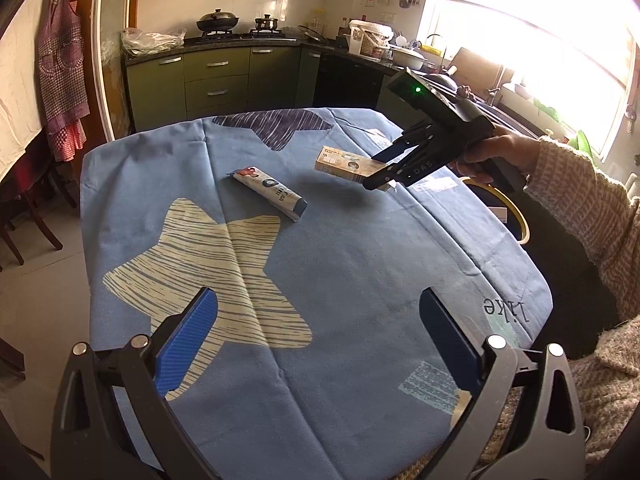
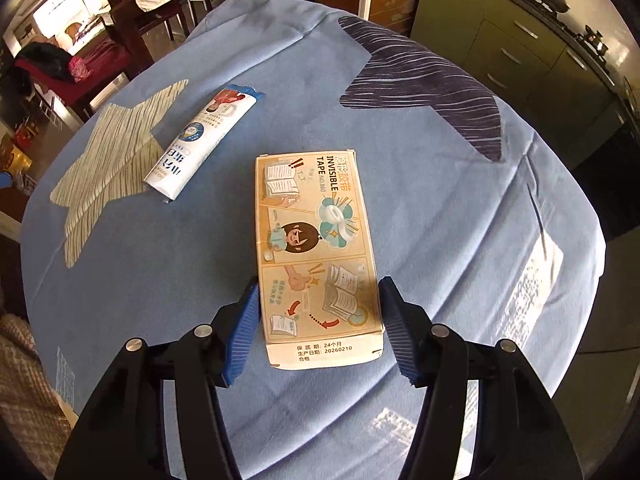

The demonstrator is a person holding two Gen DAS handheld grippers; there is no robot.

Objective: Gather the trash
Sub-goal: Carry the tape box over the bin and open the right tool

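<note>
Already aloft above the blue star-patterned counter [image 1: 340, 280], the tan cardboard tape box [image 2: 316, 256] runs lengthwise straight out from the right tool [image 2: 318, 328], whose blue pads pinch its near end. Nearer the left tool [image 1: 316, 320], spread wide and empty, lies a white squeezed tube [image 1: 272, 191].

Left wrist view: taken from the near table edge, angled down across the blue tablecloth [image 1: 340, 248] toward kitchen cabinets [image 1: 216, 76] at 12 o'clock; window at 2 o'clock.

Right wrist view: taken steeply downward, close above the cardboard box [image 2: 316, 256].

Shared by both views: the tablecloth, the box [image 1: 344, 165], and the white tube [image 1: 272, 192] [image 2: 200, 140].
</note>
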